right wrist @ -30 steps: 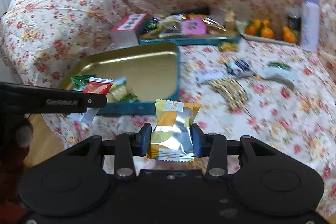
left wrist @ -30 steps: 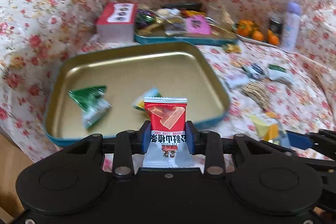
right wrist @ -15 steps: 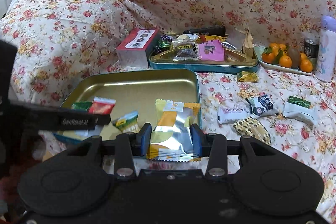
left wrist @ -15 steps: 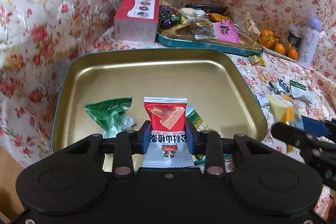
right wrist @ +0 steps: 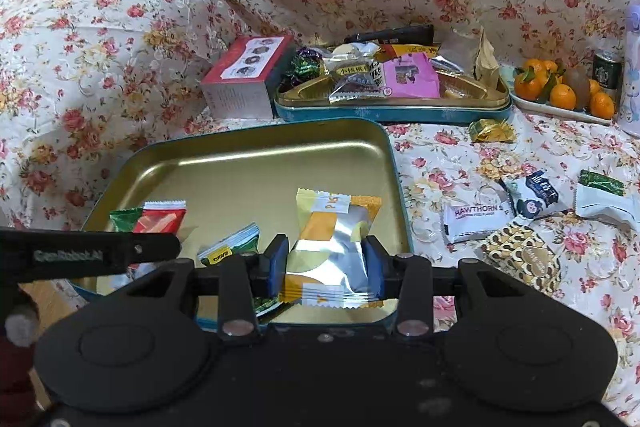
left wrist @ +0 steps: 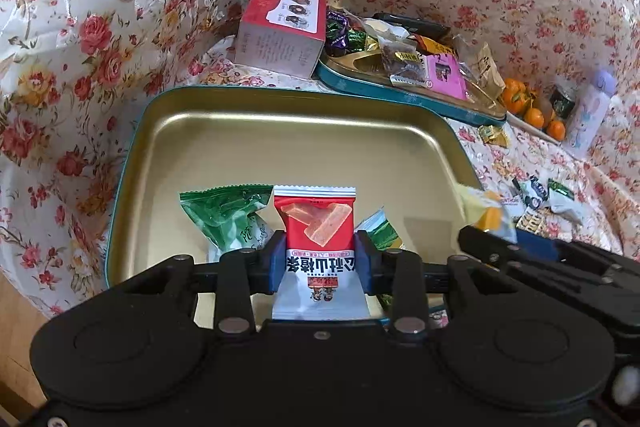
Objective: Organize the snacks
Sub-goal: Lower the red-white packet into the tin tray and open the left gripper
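Holding one packet in each gripper, I have both poised above the near edge of the gold tray (right wrist: 256, 163), which lies on the flowered cloth (right wrist: 460, 155). My left gripper (left wrist: 320, 261) pinches the red snack packet (left wrist: 316, 223) across its middle, so the pads bear on the flat wrapper and the packet stands upright, top seam up. My right gripper (right wrist: 326, 263) pinches the yellow-and-silver packet (right wrist: 334, 243) the same way, at the waist, where the foil is widest and least likely to slip.

Both sit over the tray's near edge because, as I judge it, that is where I want to let them go: a green packet (left wrist: 224, 215) and a green-and-yellow packet (right wrist: 230, 247) already lie inside, close to that edge. The two tools are side by side, left one toward the near left corner, so neither blocks the other's drop.

On the cloth beyond the tray's right edge, a white hawthorn bar (right wrist: 474, 217), a leopard-print packet (right wrist: 520, 253) and other small wrappers are not yet gathered. At the far edge stand a red box (left wrist: 280, 27) and a second tray (right wrist: 400, 107) heaped with sweets, with a plate of oranges (right wrist: 560, 91) further right. I judge the sorting to be early.
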The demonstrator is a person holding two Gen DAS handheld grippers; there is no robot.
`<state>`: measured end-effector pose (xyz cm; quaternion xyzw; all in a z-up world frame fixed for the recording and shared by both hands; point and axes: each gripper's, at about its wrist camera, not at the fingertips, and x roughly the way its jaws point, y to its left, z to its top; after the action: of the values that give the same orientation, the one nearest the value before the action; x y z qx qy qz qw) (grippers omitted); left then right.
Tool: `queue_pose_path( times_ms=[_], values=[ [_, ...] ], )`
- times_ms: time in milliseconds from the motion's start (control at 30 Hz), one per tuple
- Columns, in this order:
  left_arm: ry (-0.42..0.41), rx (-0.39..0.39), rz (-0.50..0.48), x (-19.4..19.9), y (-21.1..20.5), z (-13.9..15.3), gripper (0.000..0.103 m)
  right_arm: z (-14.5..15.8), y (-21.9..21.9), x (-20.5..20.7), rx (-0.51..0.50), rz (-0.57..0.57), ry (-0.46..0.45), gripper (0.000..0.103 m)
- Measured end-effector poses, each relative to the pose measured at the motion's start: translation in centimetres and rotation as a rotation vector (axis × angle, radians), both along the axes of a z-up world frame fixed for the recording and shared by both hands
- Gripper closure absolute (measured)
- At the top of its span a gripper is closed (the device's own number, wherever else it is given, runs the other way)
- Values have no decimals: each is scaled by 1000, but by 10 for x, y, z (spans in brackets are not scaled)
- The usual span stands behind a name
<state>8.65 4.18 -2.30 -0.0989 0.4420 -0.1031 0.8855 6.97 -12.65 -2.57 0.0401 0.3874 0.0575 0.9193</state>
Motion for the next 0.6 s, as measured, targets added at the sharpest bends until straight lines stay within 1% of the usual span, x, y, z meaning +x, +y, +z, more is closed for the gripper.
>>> queue_pose_path(
  times_ms=[67, 133, 167, 333, 500, 600],
  values=[
    [4, -15, 0, 0, 2, 0, 58, -2, 2, 2, -8, 6, 6, 60],
    [4, -24, 4, 0, 3, 1, 54, -4, 4, 3, -14, 9, 8, 60],
    [-3, -22, 10, 0, 3, 2, 53, -5, 5, 4, -18, 11, 7, 60],
    [-38, 25, 10, -4, 1, 6, 53, -7, 6, 6, -34, 8, 4, 60],
    [-51, 54, -1, -6, -4, 7, 53, -8, 5, 8, -35, 4, 3, 59],
    [-50, 65, -9, -6, -8, 6, 53, -8, 2, 8, -24, -4, 5, 57]
  ],
)
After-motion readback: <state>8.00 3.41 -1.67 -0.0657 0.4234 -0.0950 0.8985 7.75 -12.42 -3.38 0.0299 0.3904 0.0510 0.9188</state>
